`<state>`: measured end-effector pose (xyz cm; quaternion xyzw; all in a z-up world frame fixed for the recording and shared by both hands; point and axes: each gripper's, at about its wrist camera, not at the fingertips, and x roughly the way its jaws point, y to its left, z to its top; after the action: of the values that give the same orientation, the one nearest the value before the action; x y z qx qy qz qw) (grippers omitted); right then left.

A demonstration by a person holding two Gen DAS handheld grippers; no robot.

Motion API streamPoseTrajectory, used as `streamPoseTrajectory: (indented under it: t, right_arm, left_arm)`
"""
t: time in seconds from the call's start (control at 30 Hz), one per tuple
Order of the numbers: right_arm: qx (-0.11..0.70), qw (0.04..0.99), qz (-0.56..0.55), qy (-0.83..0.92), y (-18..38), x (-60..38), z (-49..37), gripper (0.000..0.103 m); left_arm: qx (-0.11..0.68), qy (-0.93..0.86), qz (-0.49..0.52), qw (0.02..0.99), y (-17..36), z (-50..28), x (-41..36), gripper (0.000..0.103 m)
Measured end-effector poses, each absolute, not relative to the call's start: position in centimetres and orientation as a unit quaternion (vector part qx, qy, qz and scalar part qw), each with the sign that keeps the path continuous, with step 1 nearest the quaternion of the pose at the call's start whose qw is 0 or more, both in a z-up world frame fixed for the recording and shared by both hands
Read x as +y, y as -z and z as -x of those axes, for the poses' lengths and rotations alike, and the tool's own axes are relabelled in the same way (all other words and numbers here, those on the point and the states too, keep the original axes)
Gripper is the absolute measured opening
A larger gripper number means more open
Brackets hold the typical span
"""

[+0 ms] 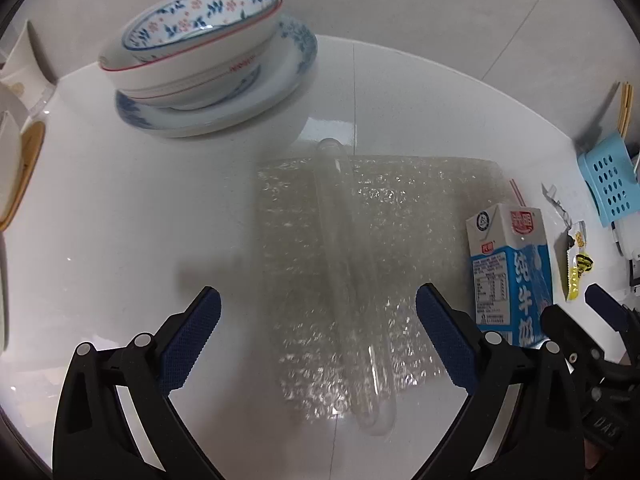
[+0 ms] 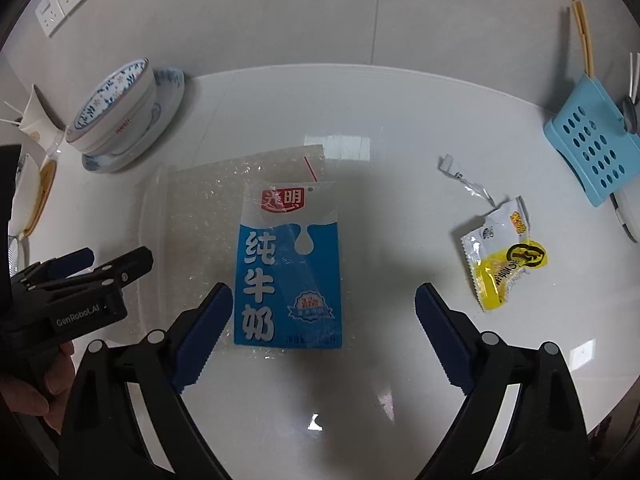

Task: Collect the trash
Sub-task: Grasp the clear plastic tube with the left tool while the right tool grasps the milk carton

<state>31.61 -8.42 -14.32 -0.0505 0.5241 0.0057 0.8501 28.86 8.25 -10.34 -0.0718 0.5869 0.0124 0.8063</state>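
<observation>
On the white desk (image 2: pixel 400 128), at the centre of the right wrist view, the blue-and-white milk carton (image 2: pixel 290 264) lay flat on a sheet of clear bubble wrap (image 2: pixel 192 208). Your right gripper (image 2: pixel 324 336) hung above it with its fingers (image 2: pixel 206 336) wide apart and clamped on nothing; the carton's lower end showed between them, whether touched I could not tell. To the right of the carton, well apart from it, lay a torn yellow snack wrapper (image 2: pixel 504 256), and above that a small scrap of clear wrapper (image 2: pixel 466 180).

In the left wrist view your left gripper (image 1: pixel 318 336) also had its fingers (image 1: pixel 190 340) spread apart and empty, over the bubble wrap (image 1: pixel 360 248), across which a clear roll or tube ran from top to bottom of the frame. The milk carton (image 1: pixel 510 276) sat at the right edge of that sheet.

At the upper left stood stacked floral bowls (image 1: pixel 200 40) on a plate (image 1: pixel 224 116). A light blue perforated holder (image 2: pixel 596 148) sat at the far right of the right wrist view.
</observation>
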Motion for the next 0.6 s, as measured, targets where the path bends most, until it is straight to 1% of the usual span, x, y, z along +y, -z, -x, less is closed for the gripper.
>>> streamPoseTrajectory:
  t: [0.07, 0.1, 0.13, 0.2, 0.27, 0.33, 0.37, 0.4, 0.6]
  right_arm:
    - [0.531, 0.846, 0.051, -0.005, 15.0, -8.2, -32.0, 0.088]
    - [0.535, 0.843, 0.053, -0.005, 15.4, -8.1, -32.1, 0.086]
    - [0.538, 0.841, 0.054, -0.005, 15.8, -8.1, -32.3, 0.084]
    - [0.537, 0.842, 0.049, -0.011, 16.1, -8.1, -32.4, 0.084]
    - [0.535, 0.844, 0.043, -0.010, 16.1, -8.1, -32.5, 0.079]
    - [0.535, 0.844, 0.039, -0.016, 16.0, -7.9, -32.6, 0.070]
    - [0.535, 0.844, 0.041, -0.017, 15.9, -7.8, -32.6, 0.069]
    - [0.536, 0.843, 0.044, -0.016, 15.9, -7.6, -32.6, 0.068]
    - [0.542, 0.839, 0.040, -0.003, 15.8, -6.9, -33.3, 0.068]
  left_arm:
    - [0.595, -0.014, 0.067, 0.801, 11.2, -29.6, 8.1, 0.094]
    - [0.599, -0.014, 0.066, 0.798, 11.6, -29.9, 8.0, 0.093]
    - [0.603, -0.014, 0.065, 0.795, 11.9, -30.1, 7.8, 0.091]
    - [0.610, -0.016, 0.062, 0.790, 12.5, -30.4, 7.6, 0.088]
    - [0.614, -0.020, 0.065, 0.786, 12.9, -30.6, 7.7, 0.082]
    - [0.615, -0.023, 0.068, 0.785, 13.0, -30.8, 7.7, 0.078]
    - [0.614, -0.025, 0.067, 0.786, 12.9, -30.9, 7.7, 0.075]
    - [0.614, -0.025, 0.066, 0.786, 12.9, -30.9, 7.8, 0.073]
    - [0.617, -0.038, 0.068, 0.783, 12.6, -30.6, 7.8, 0.055]
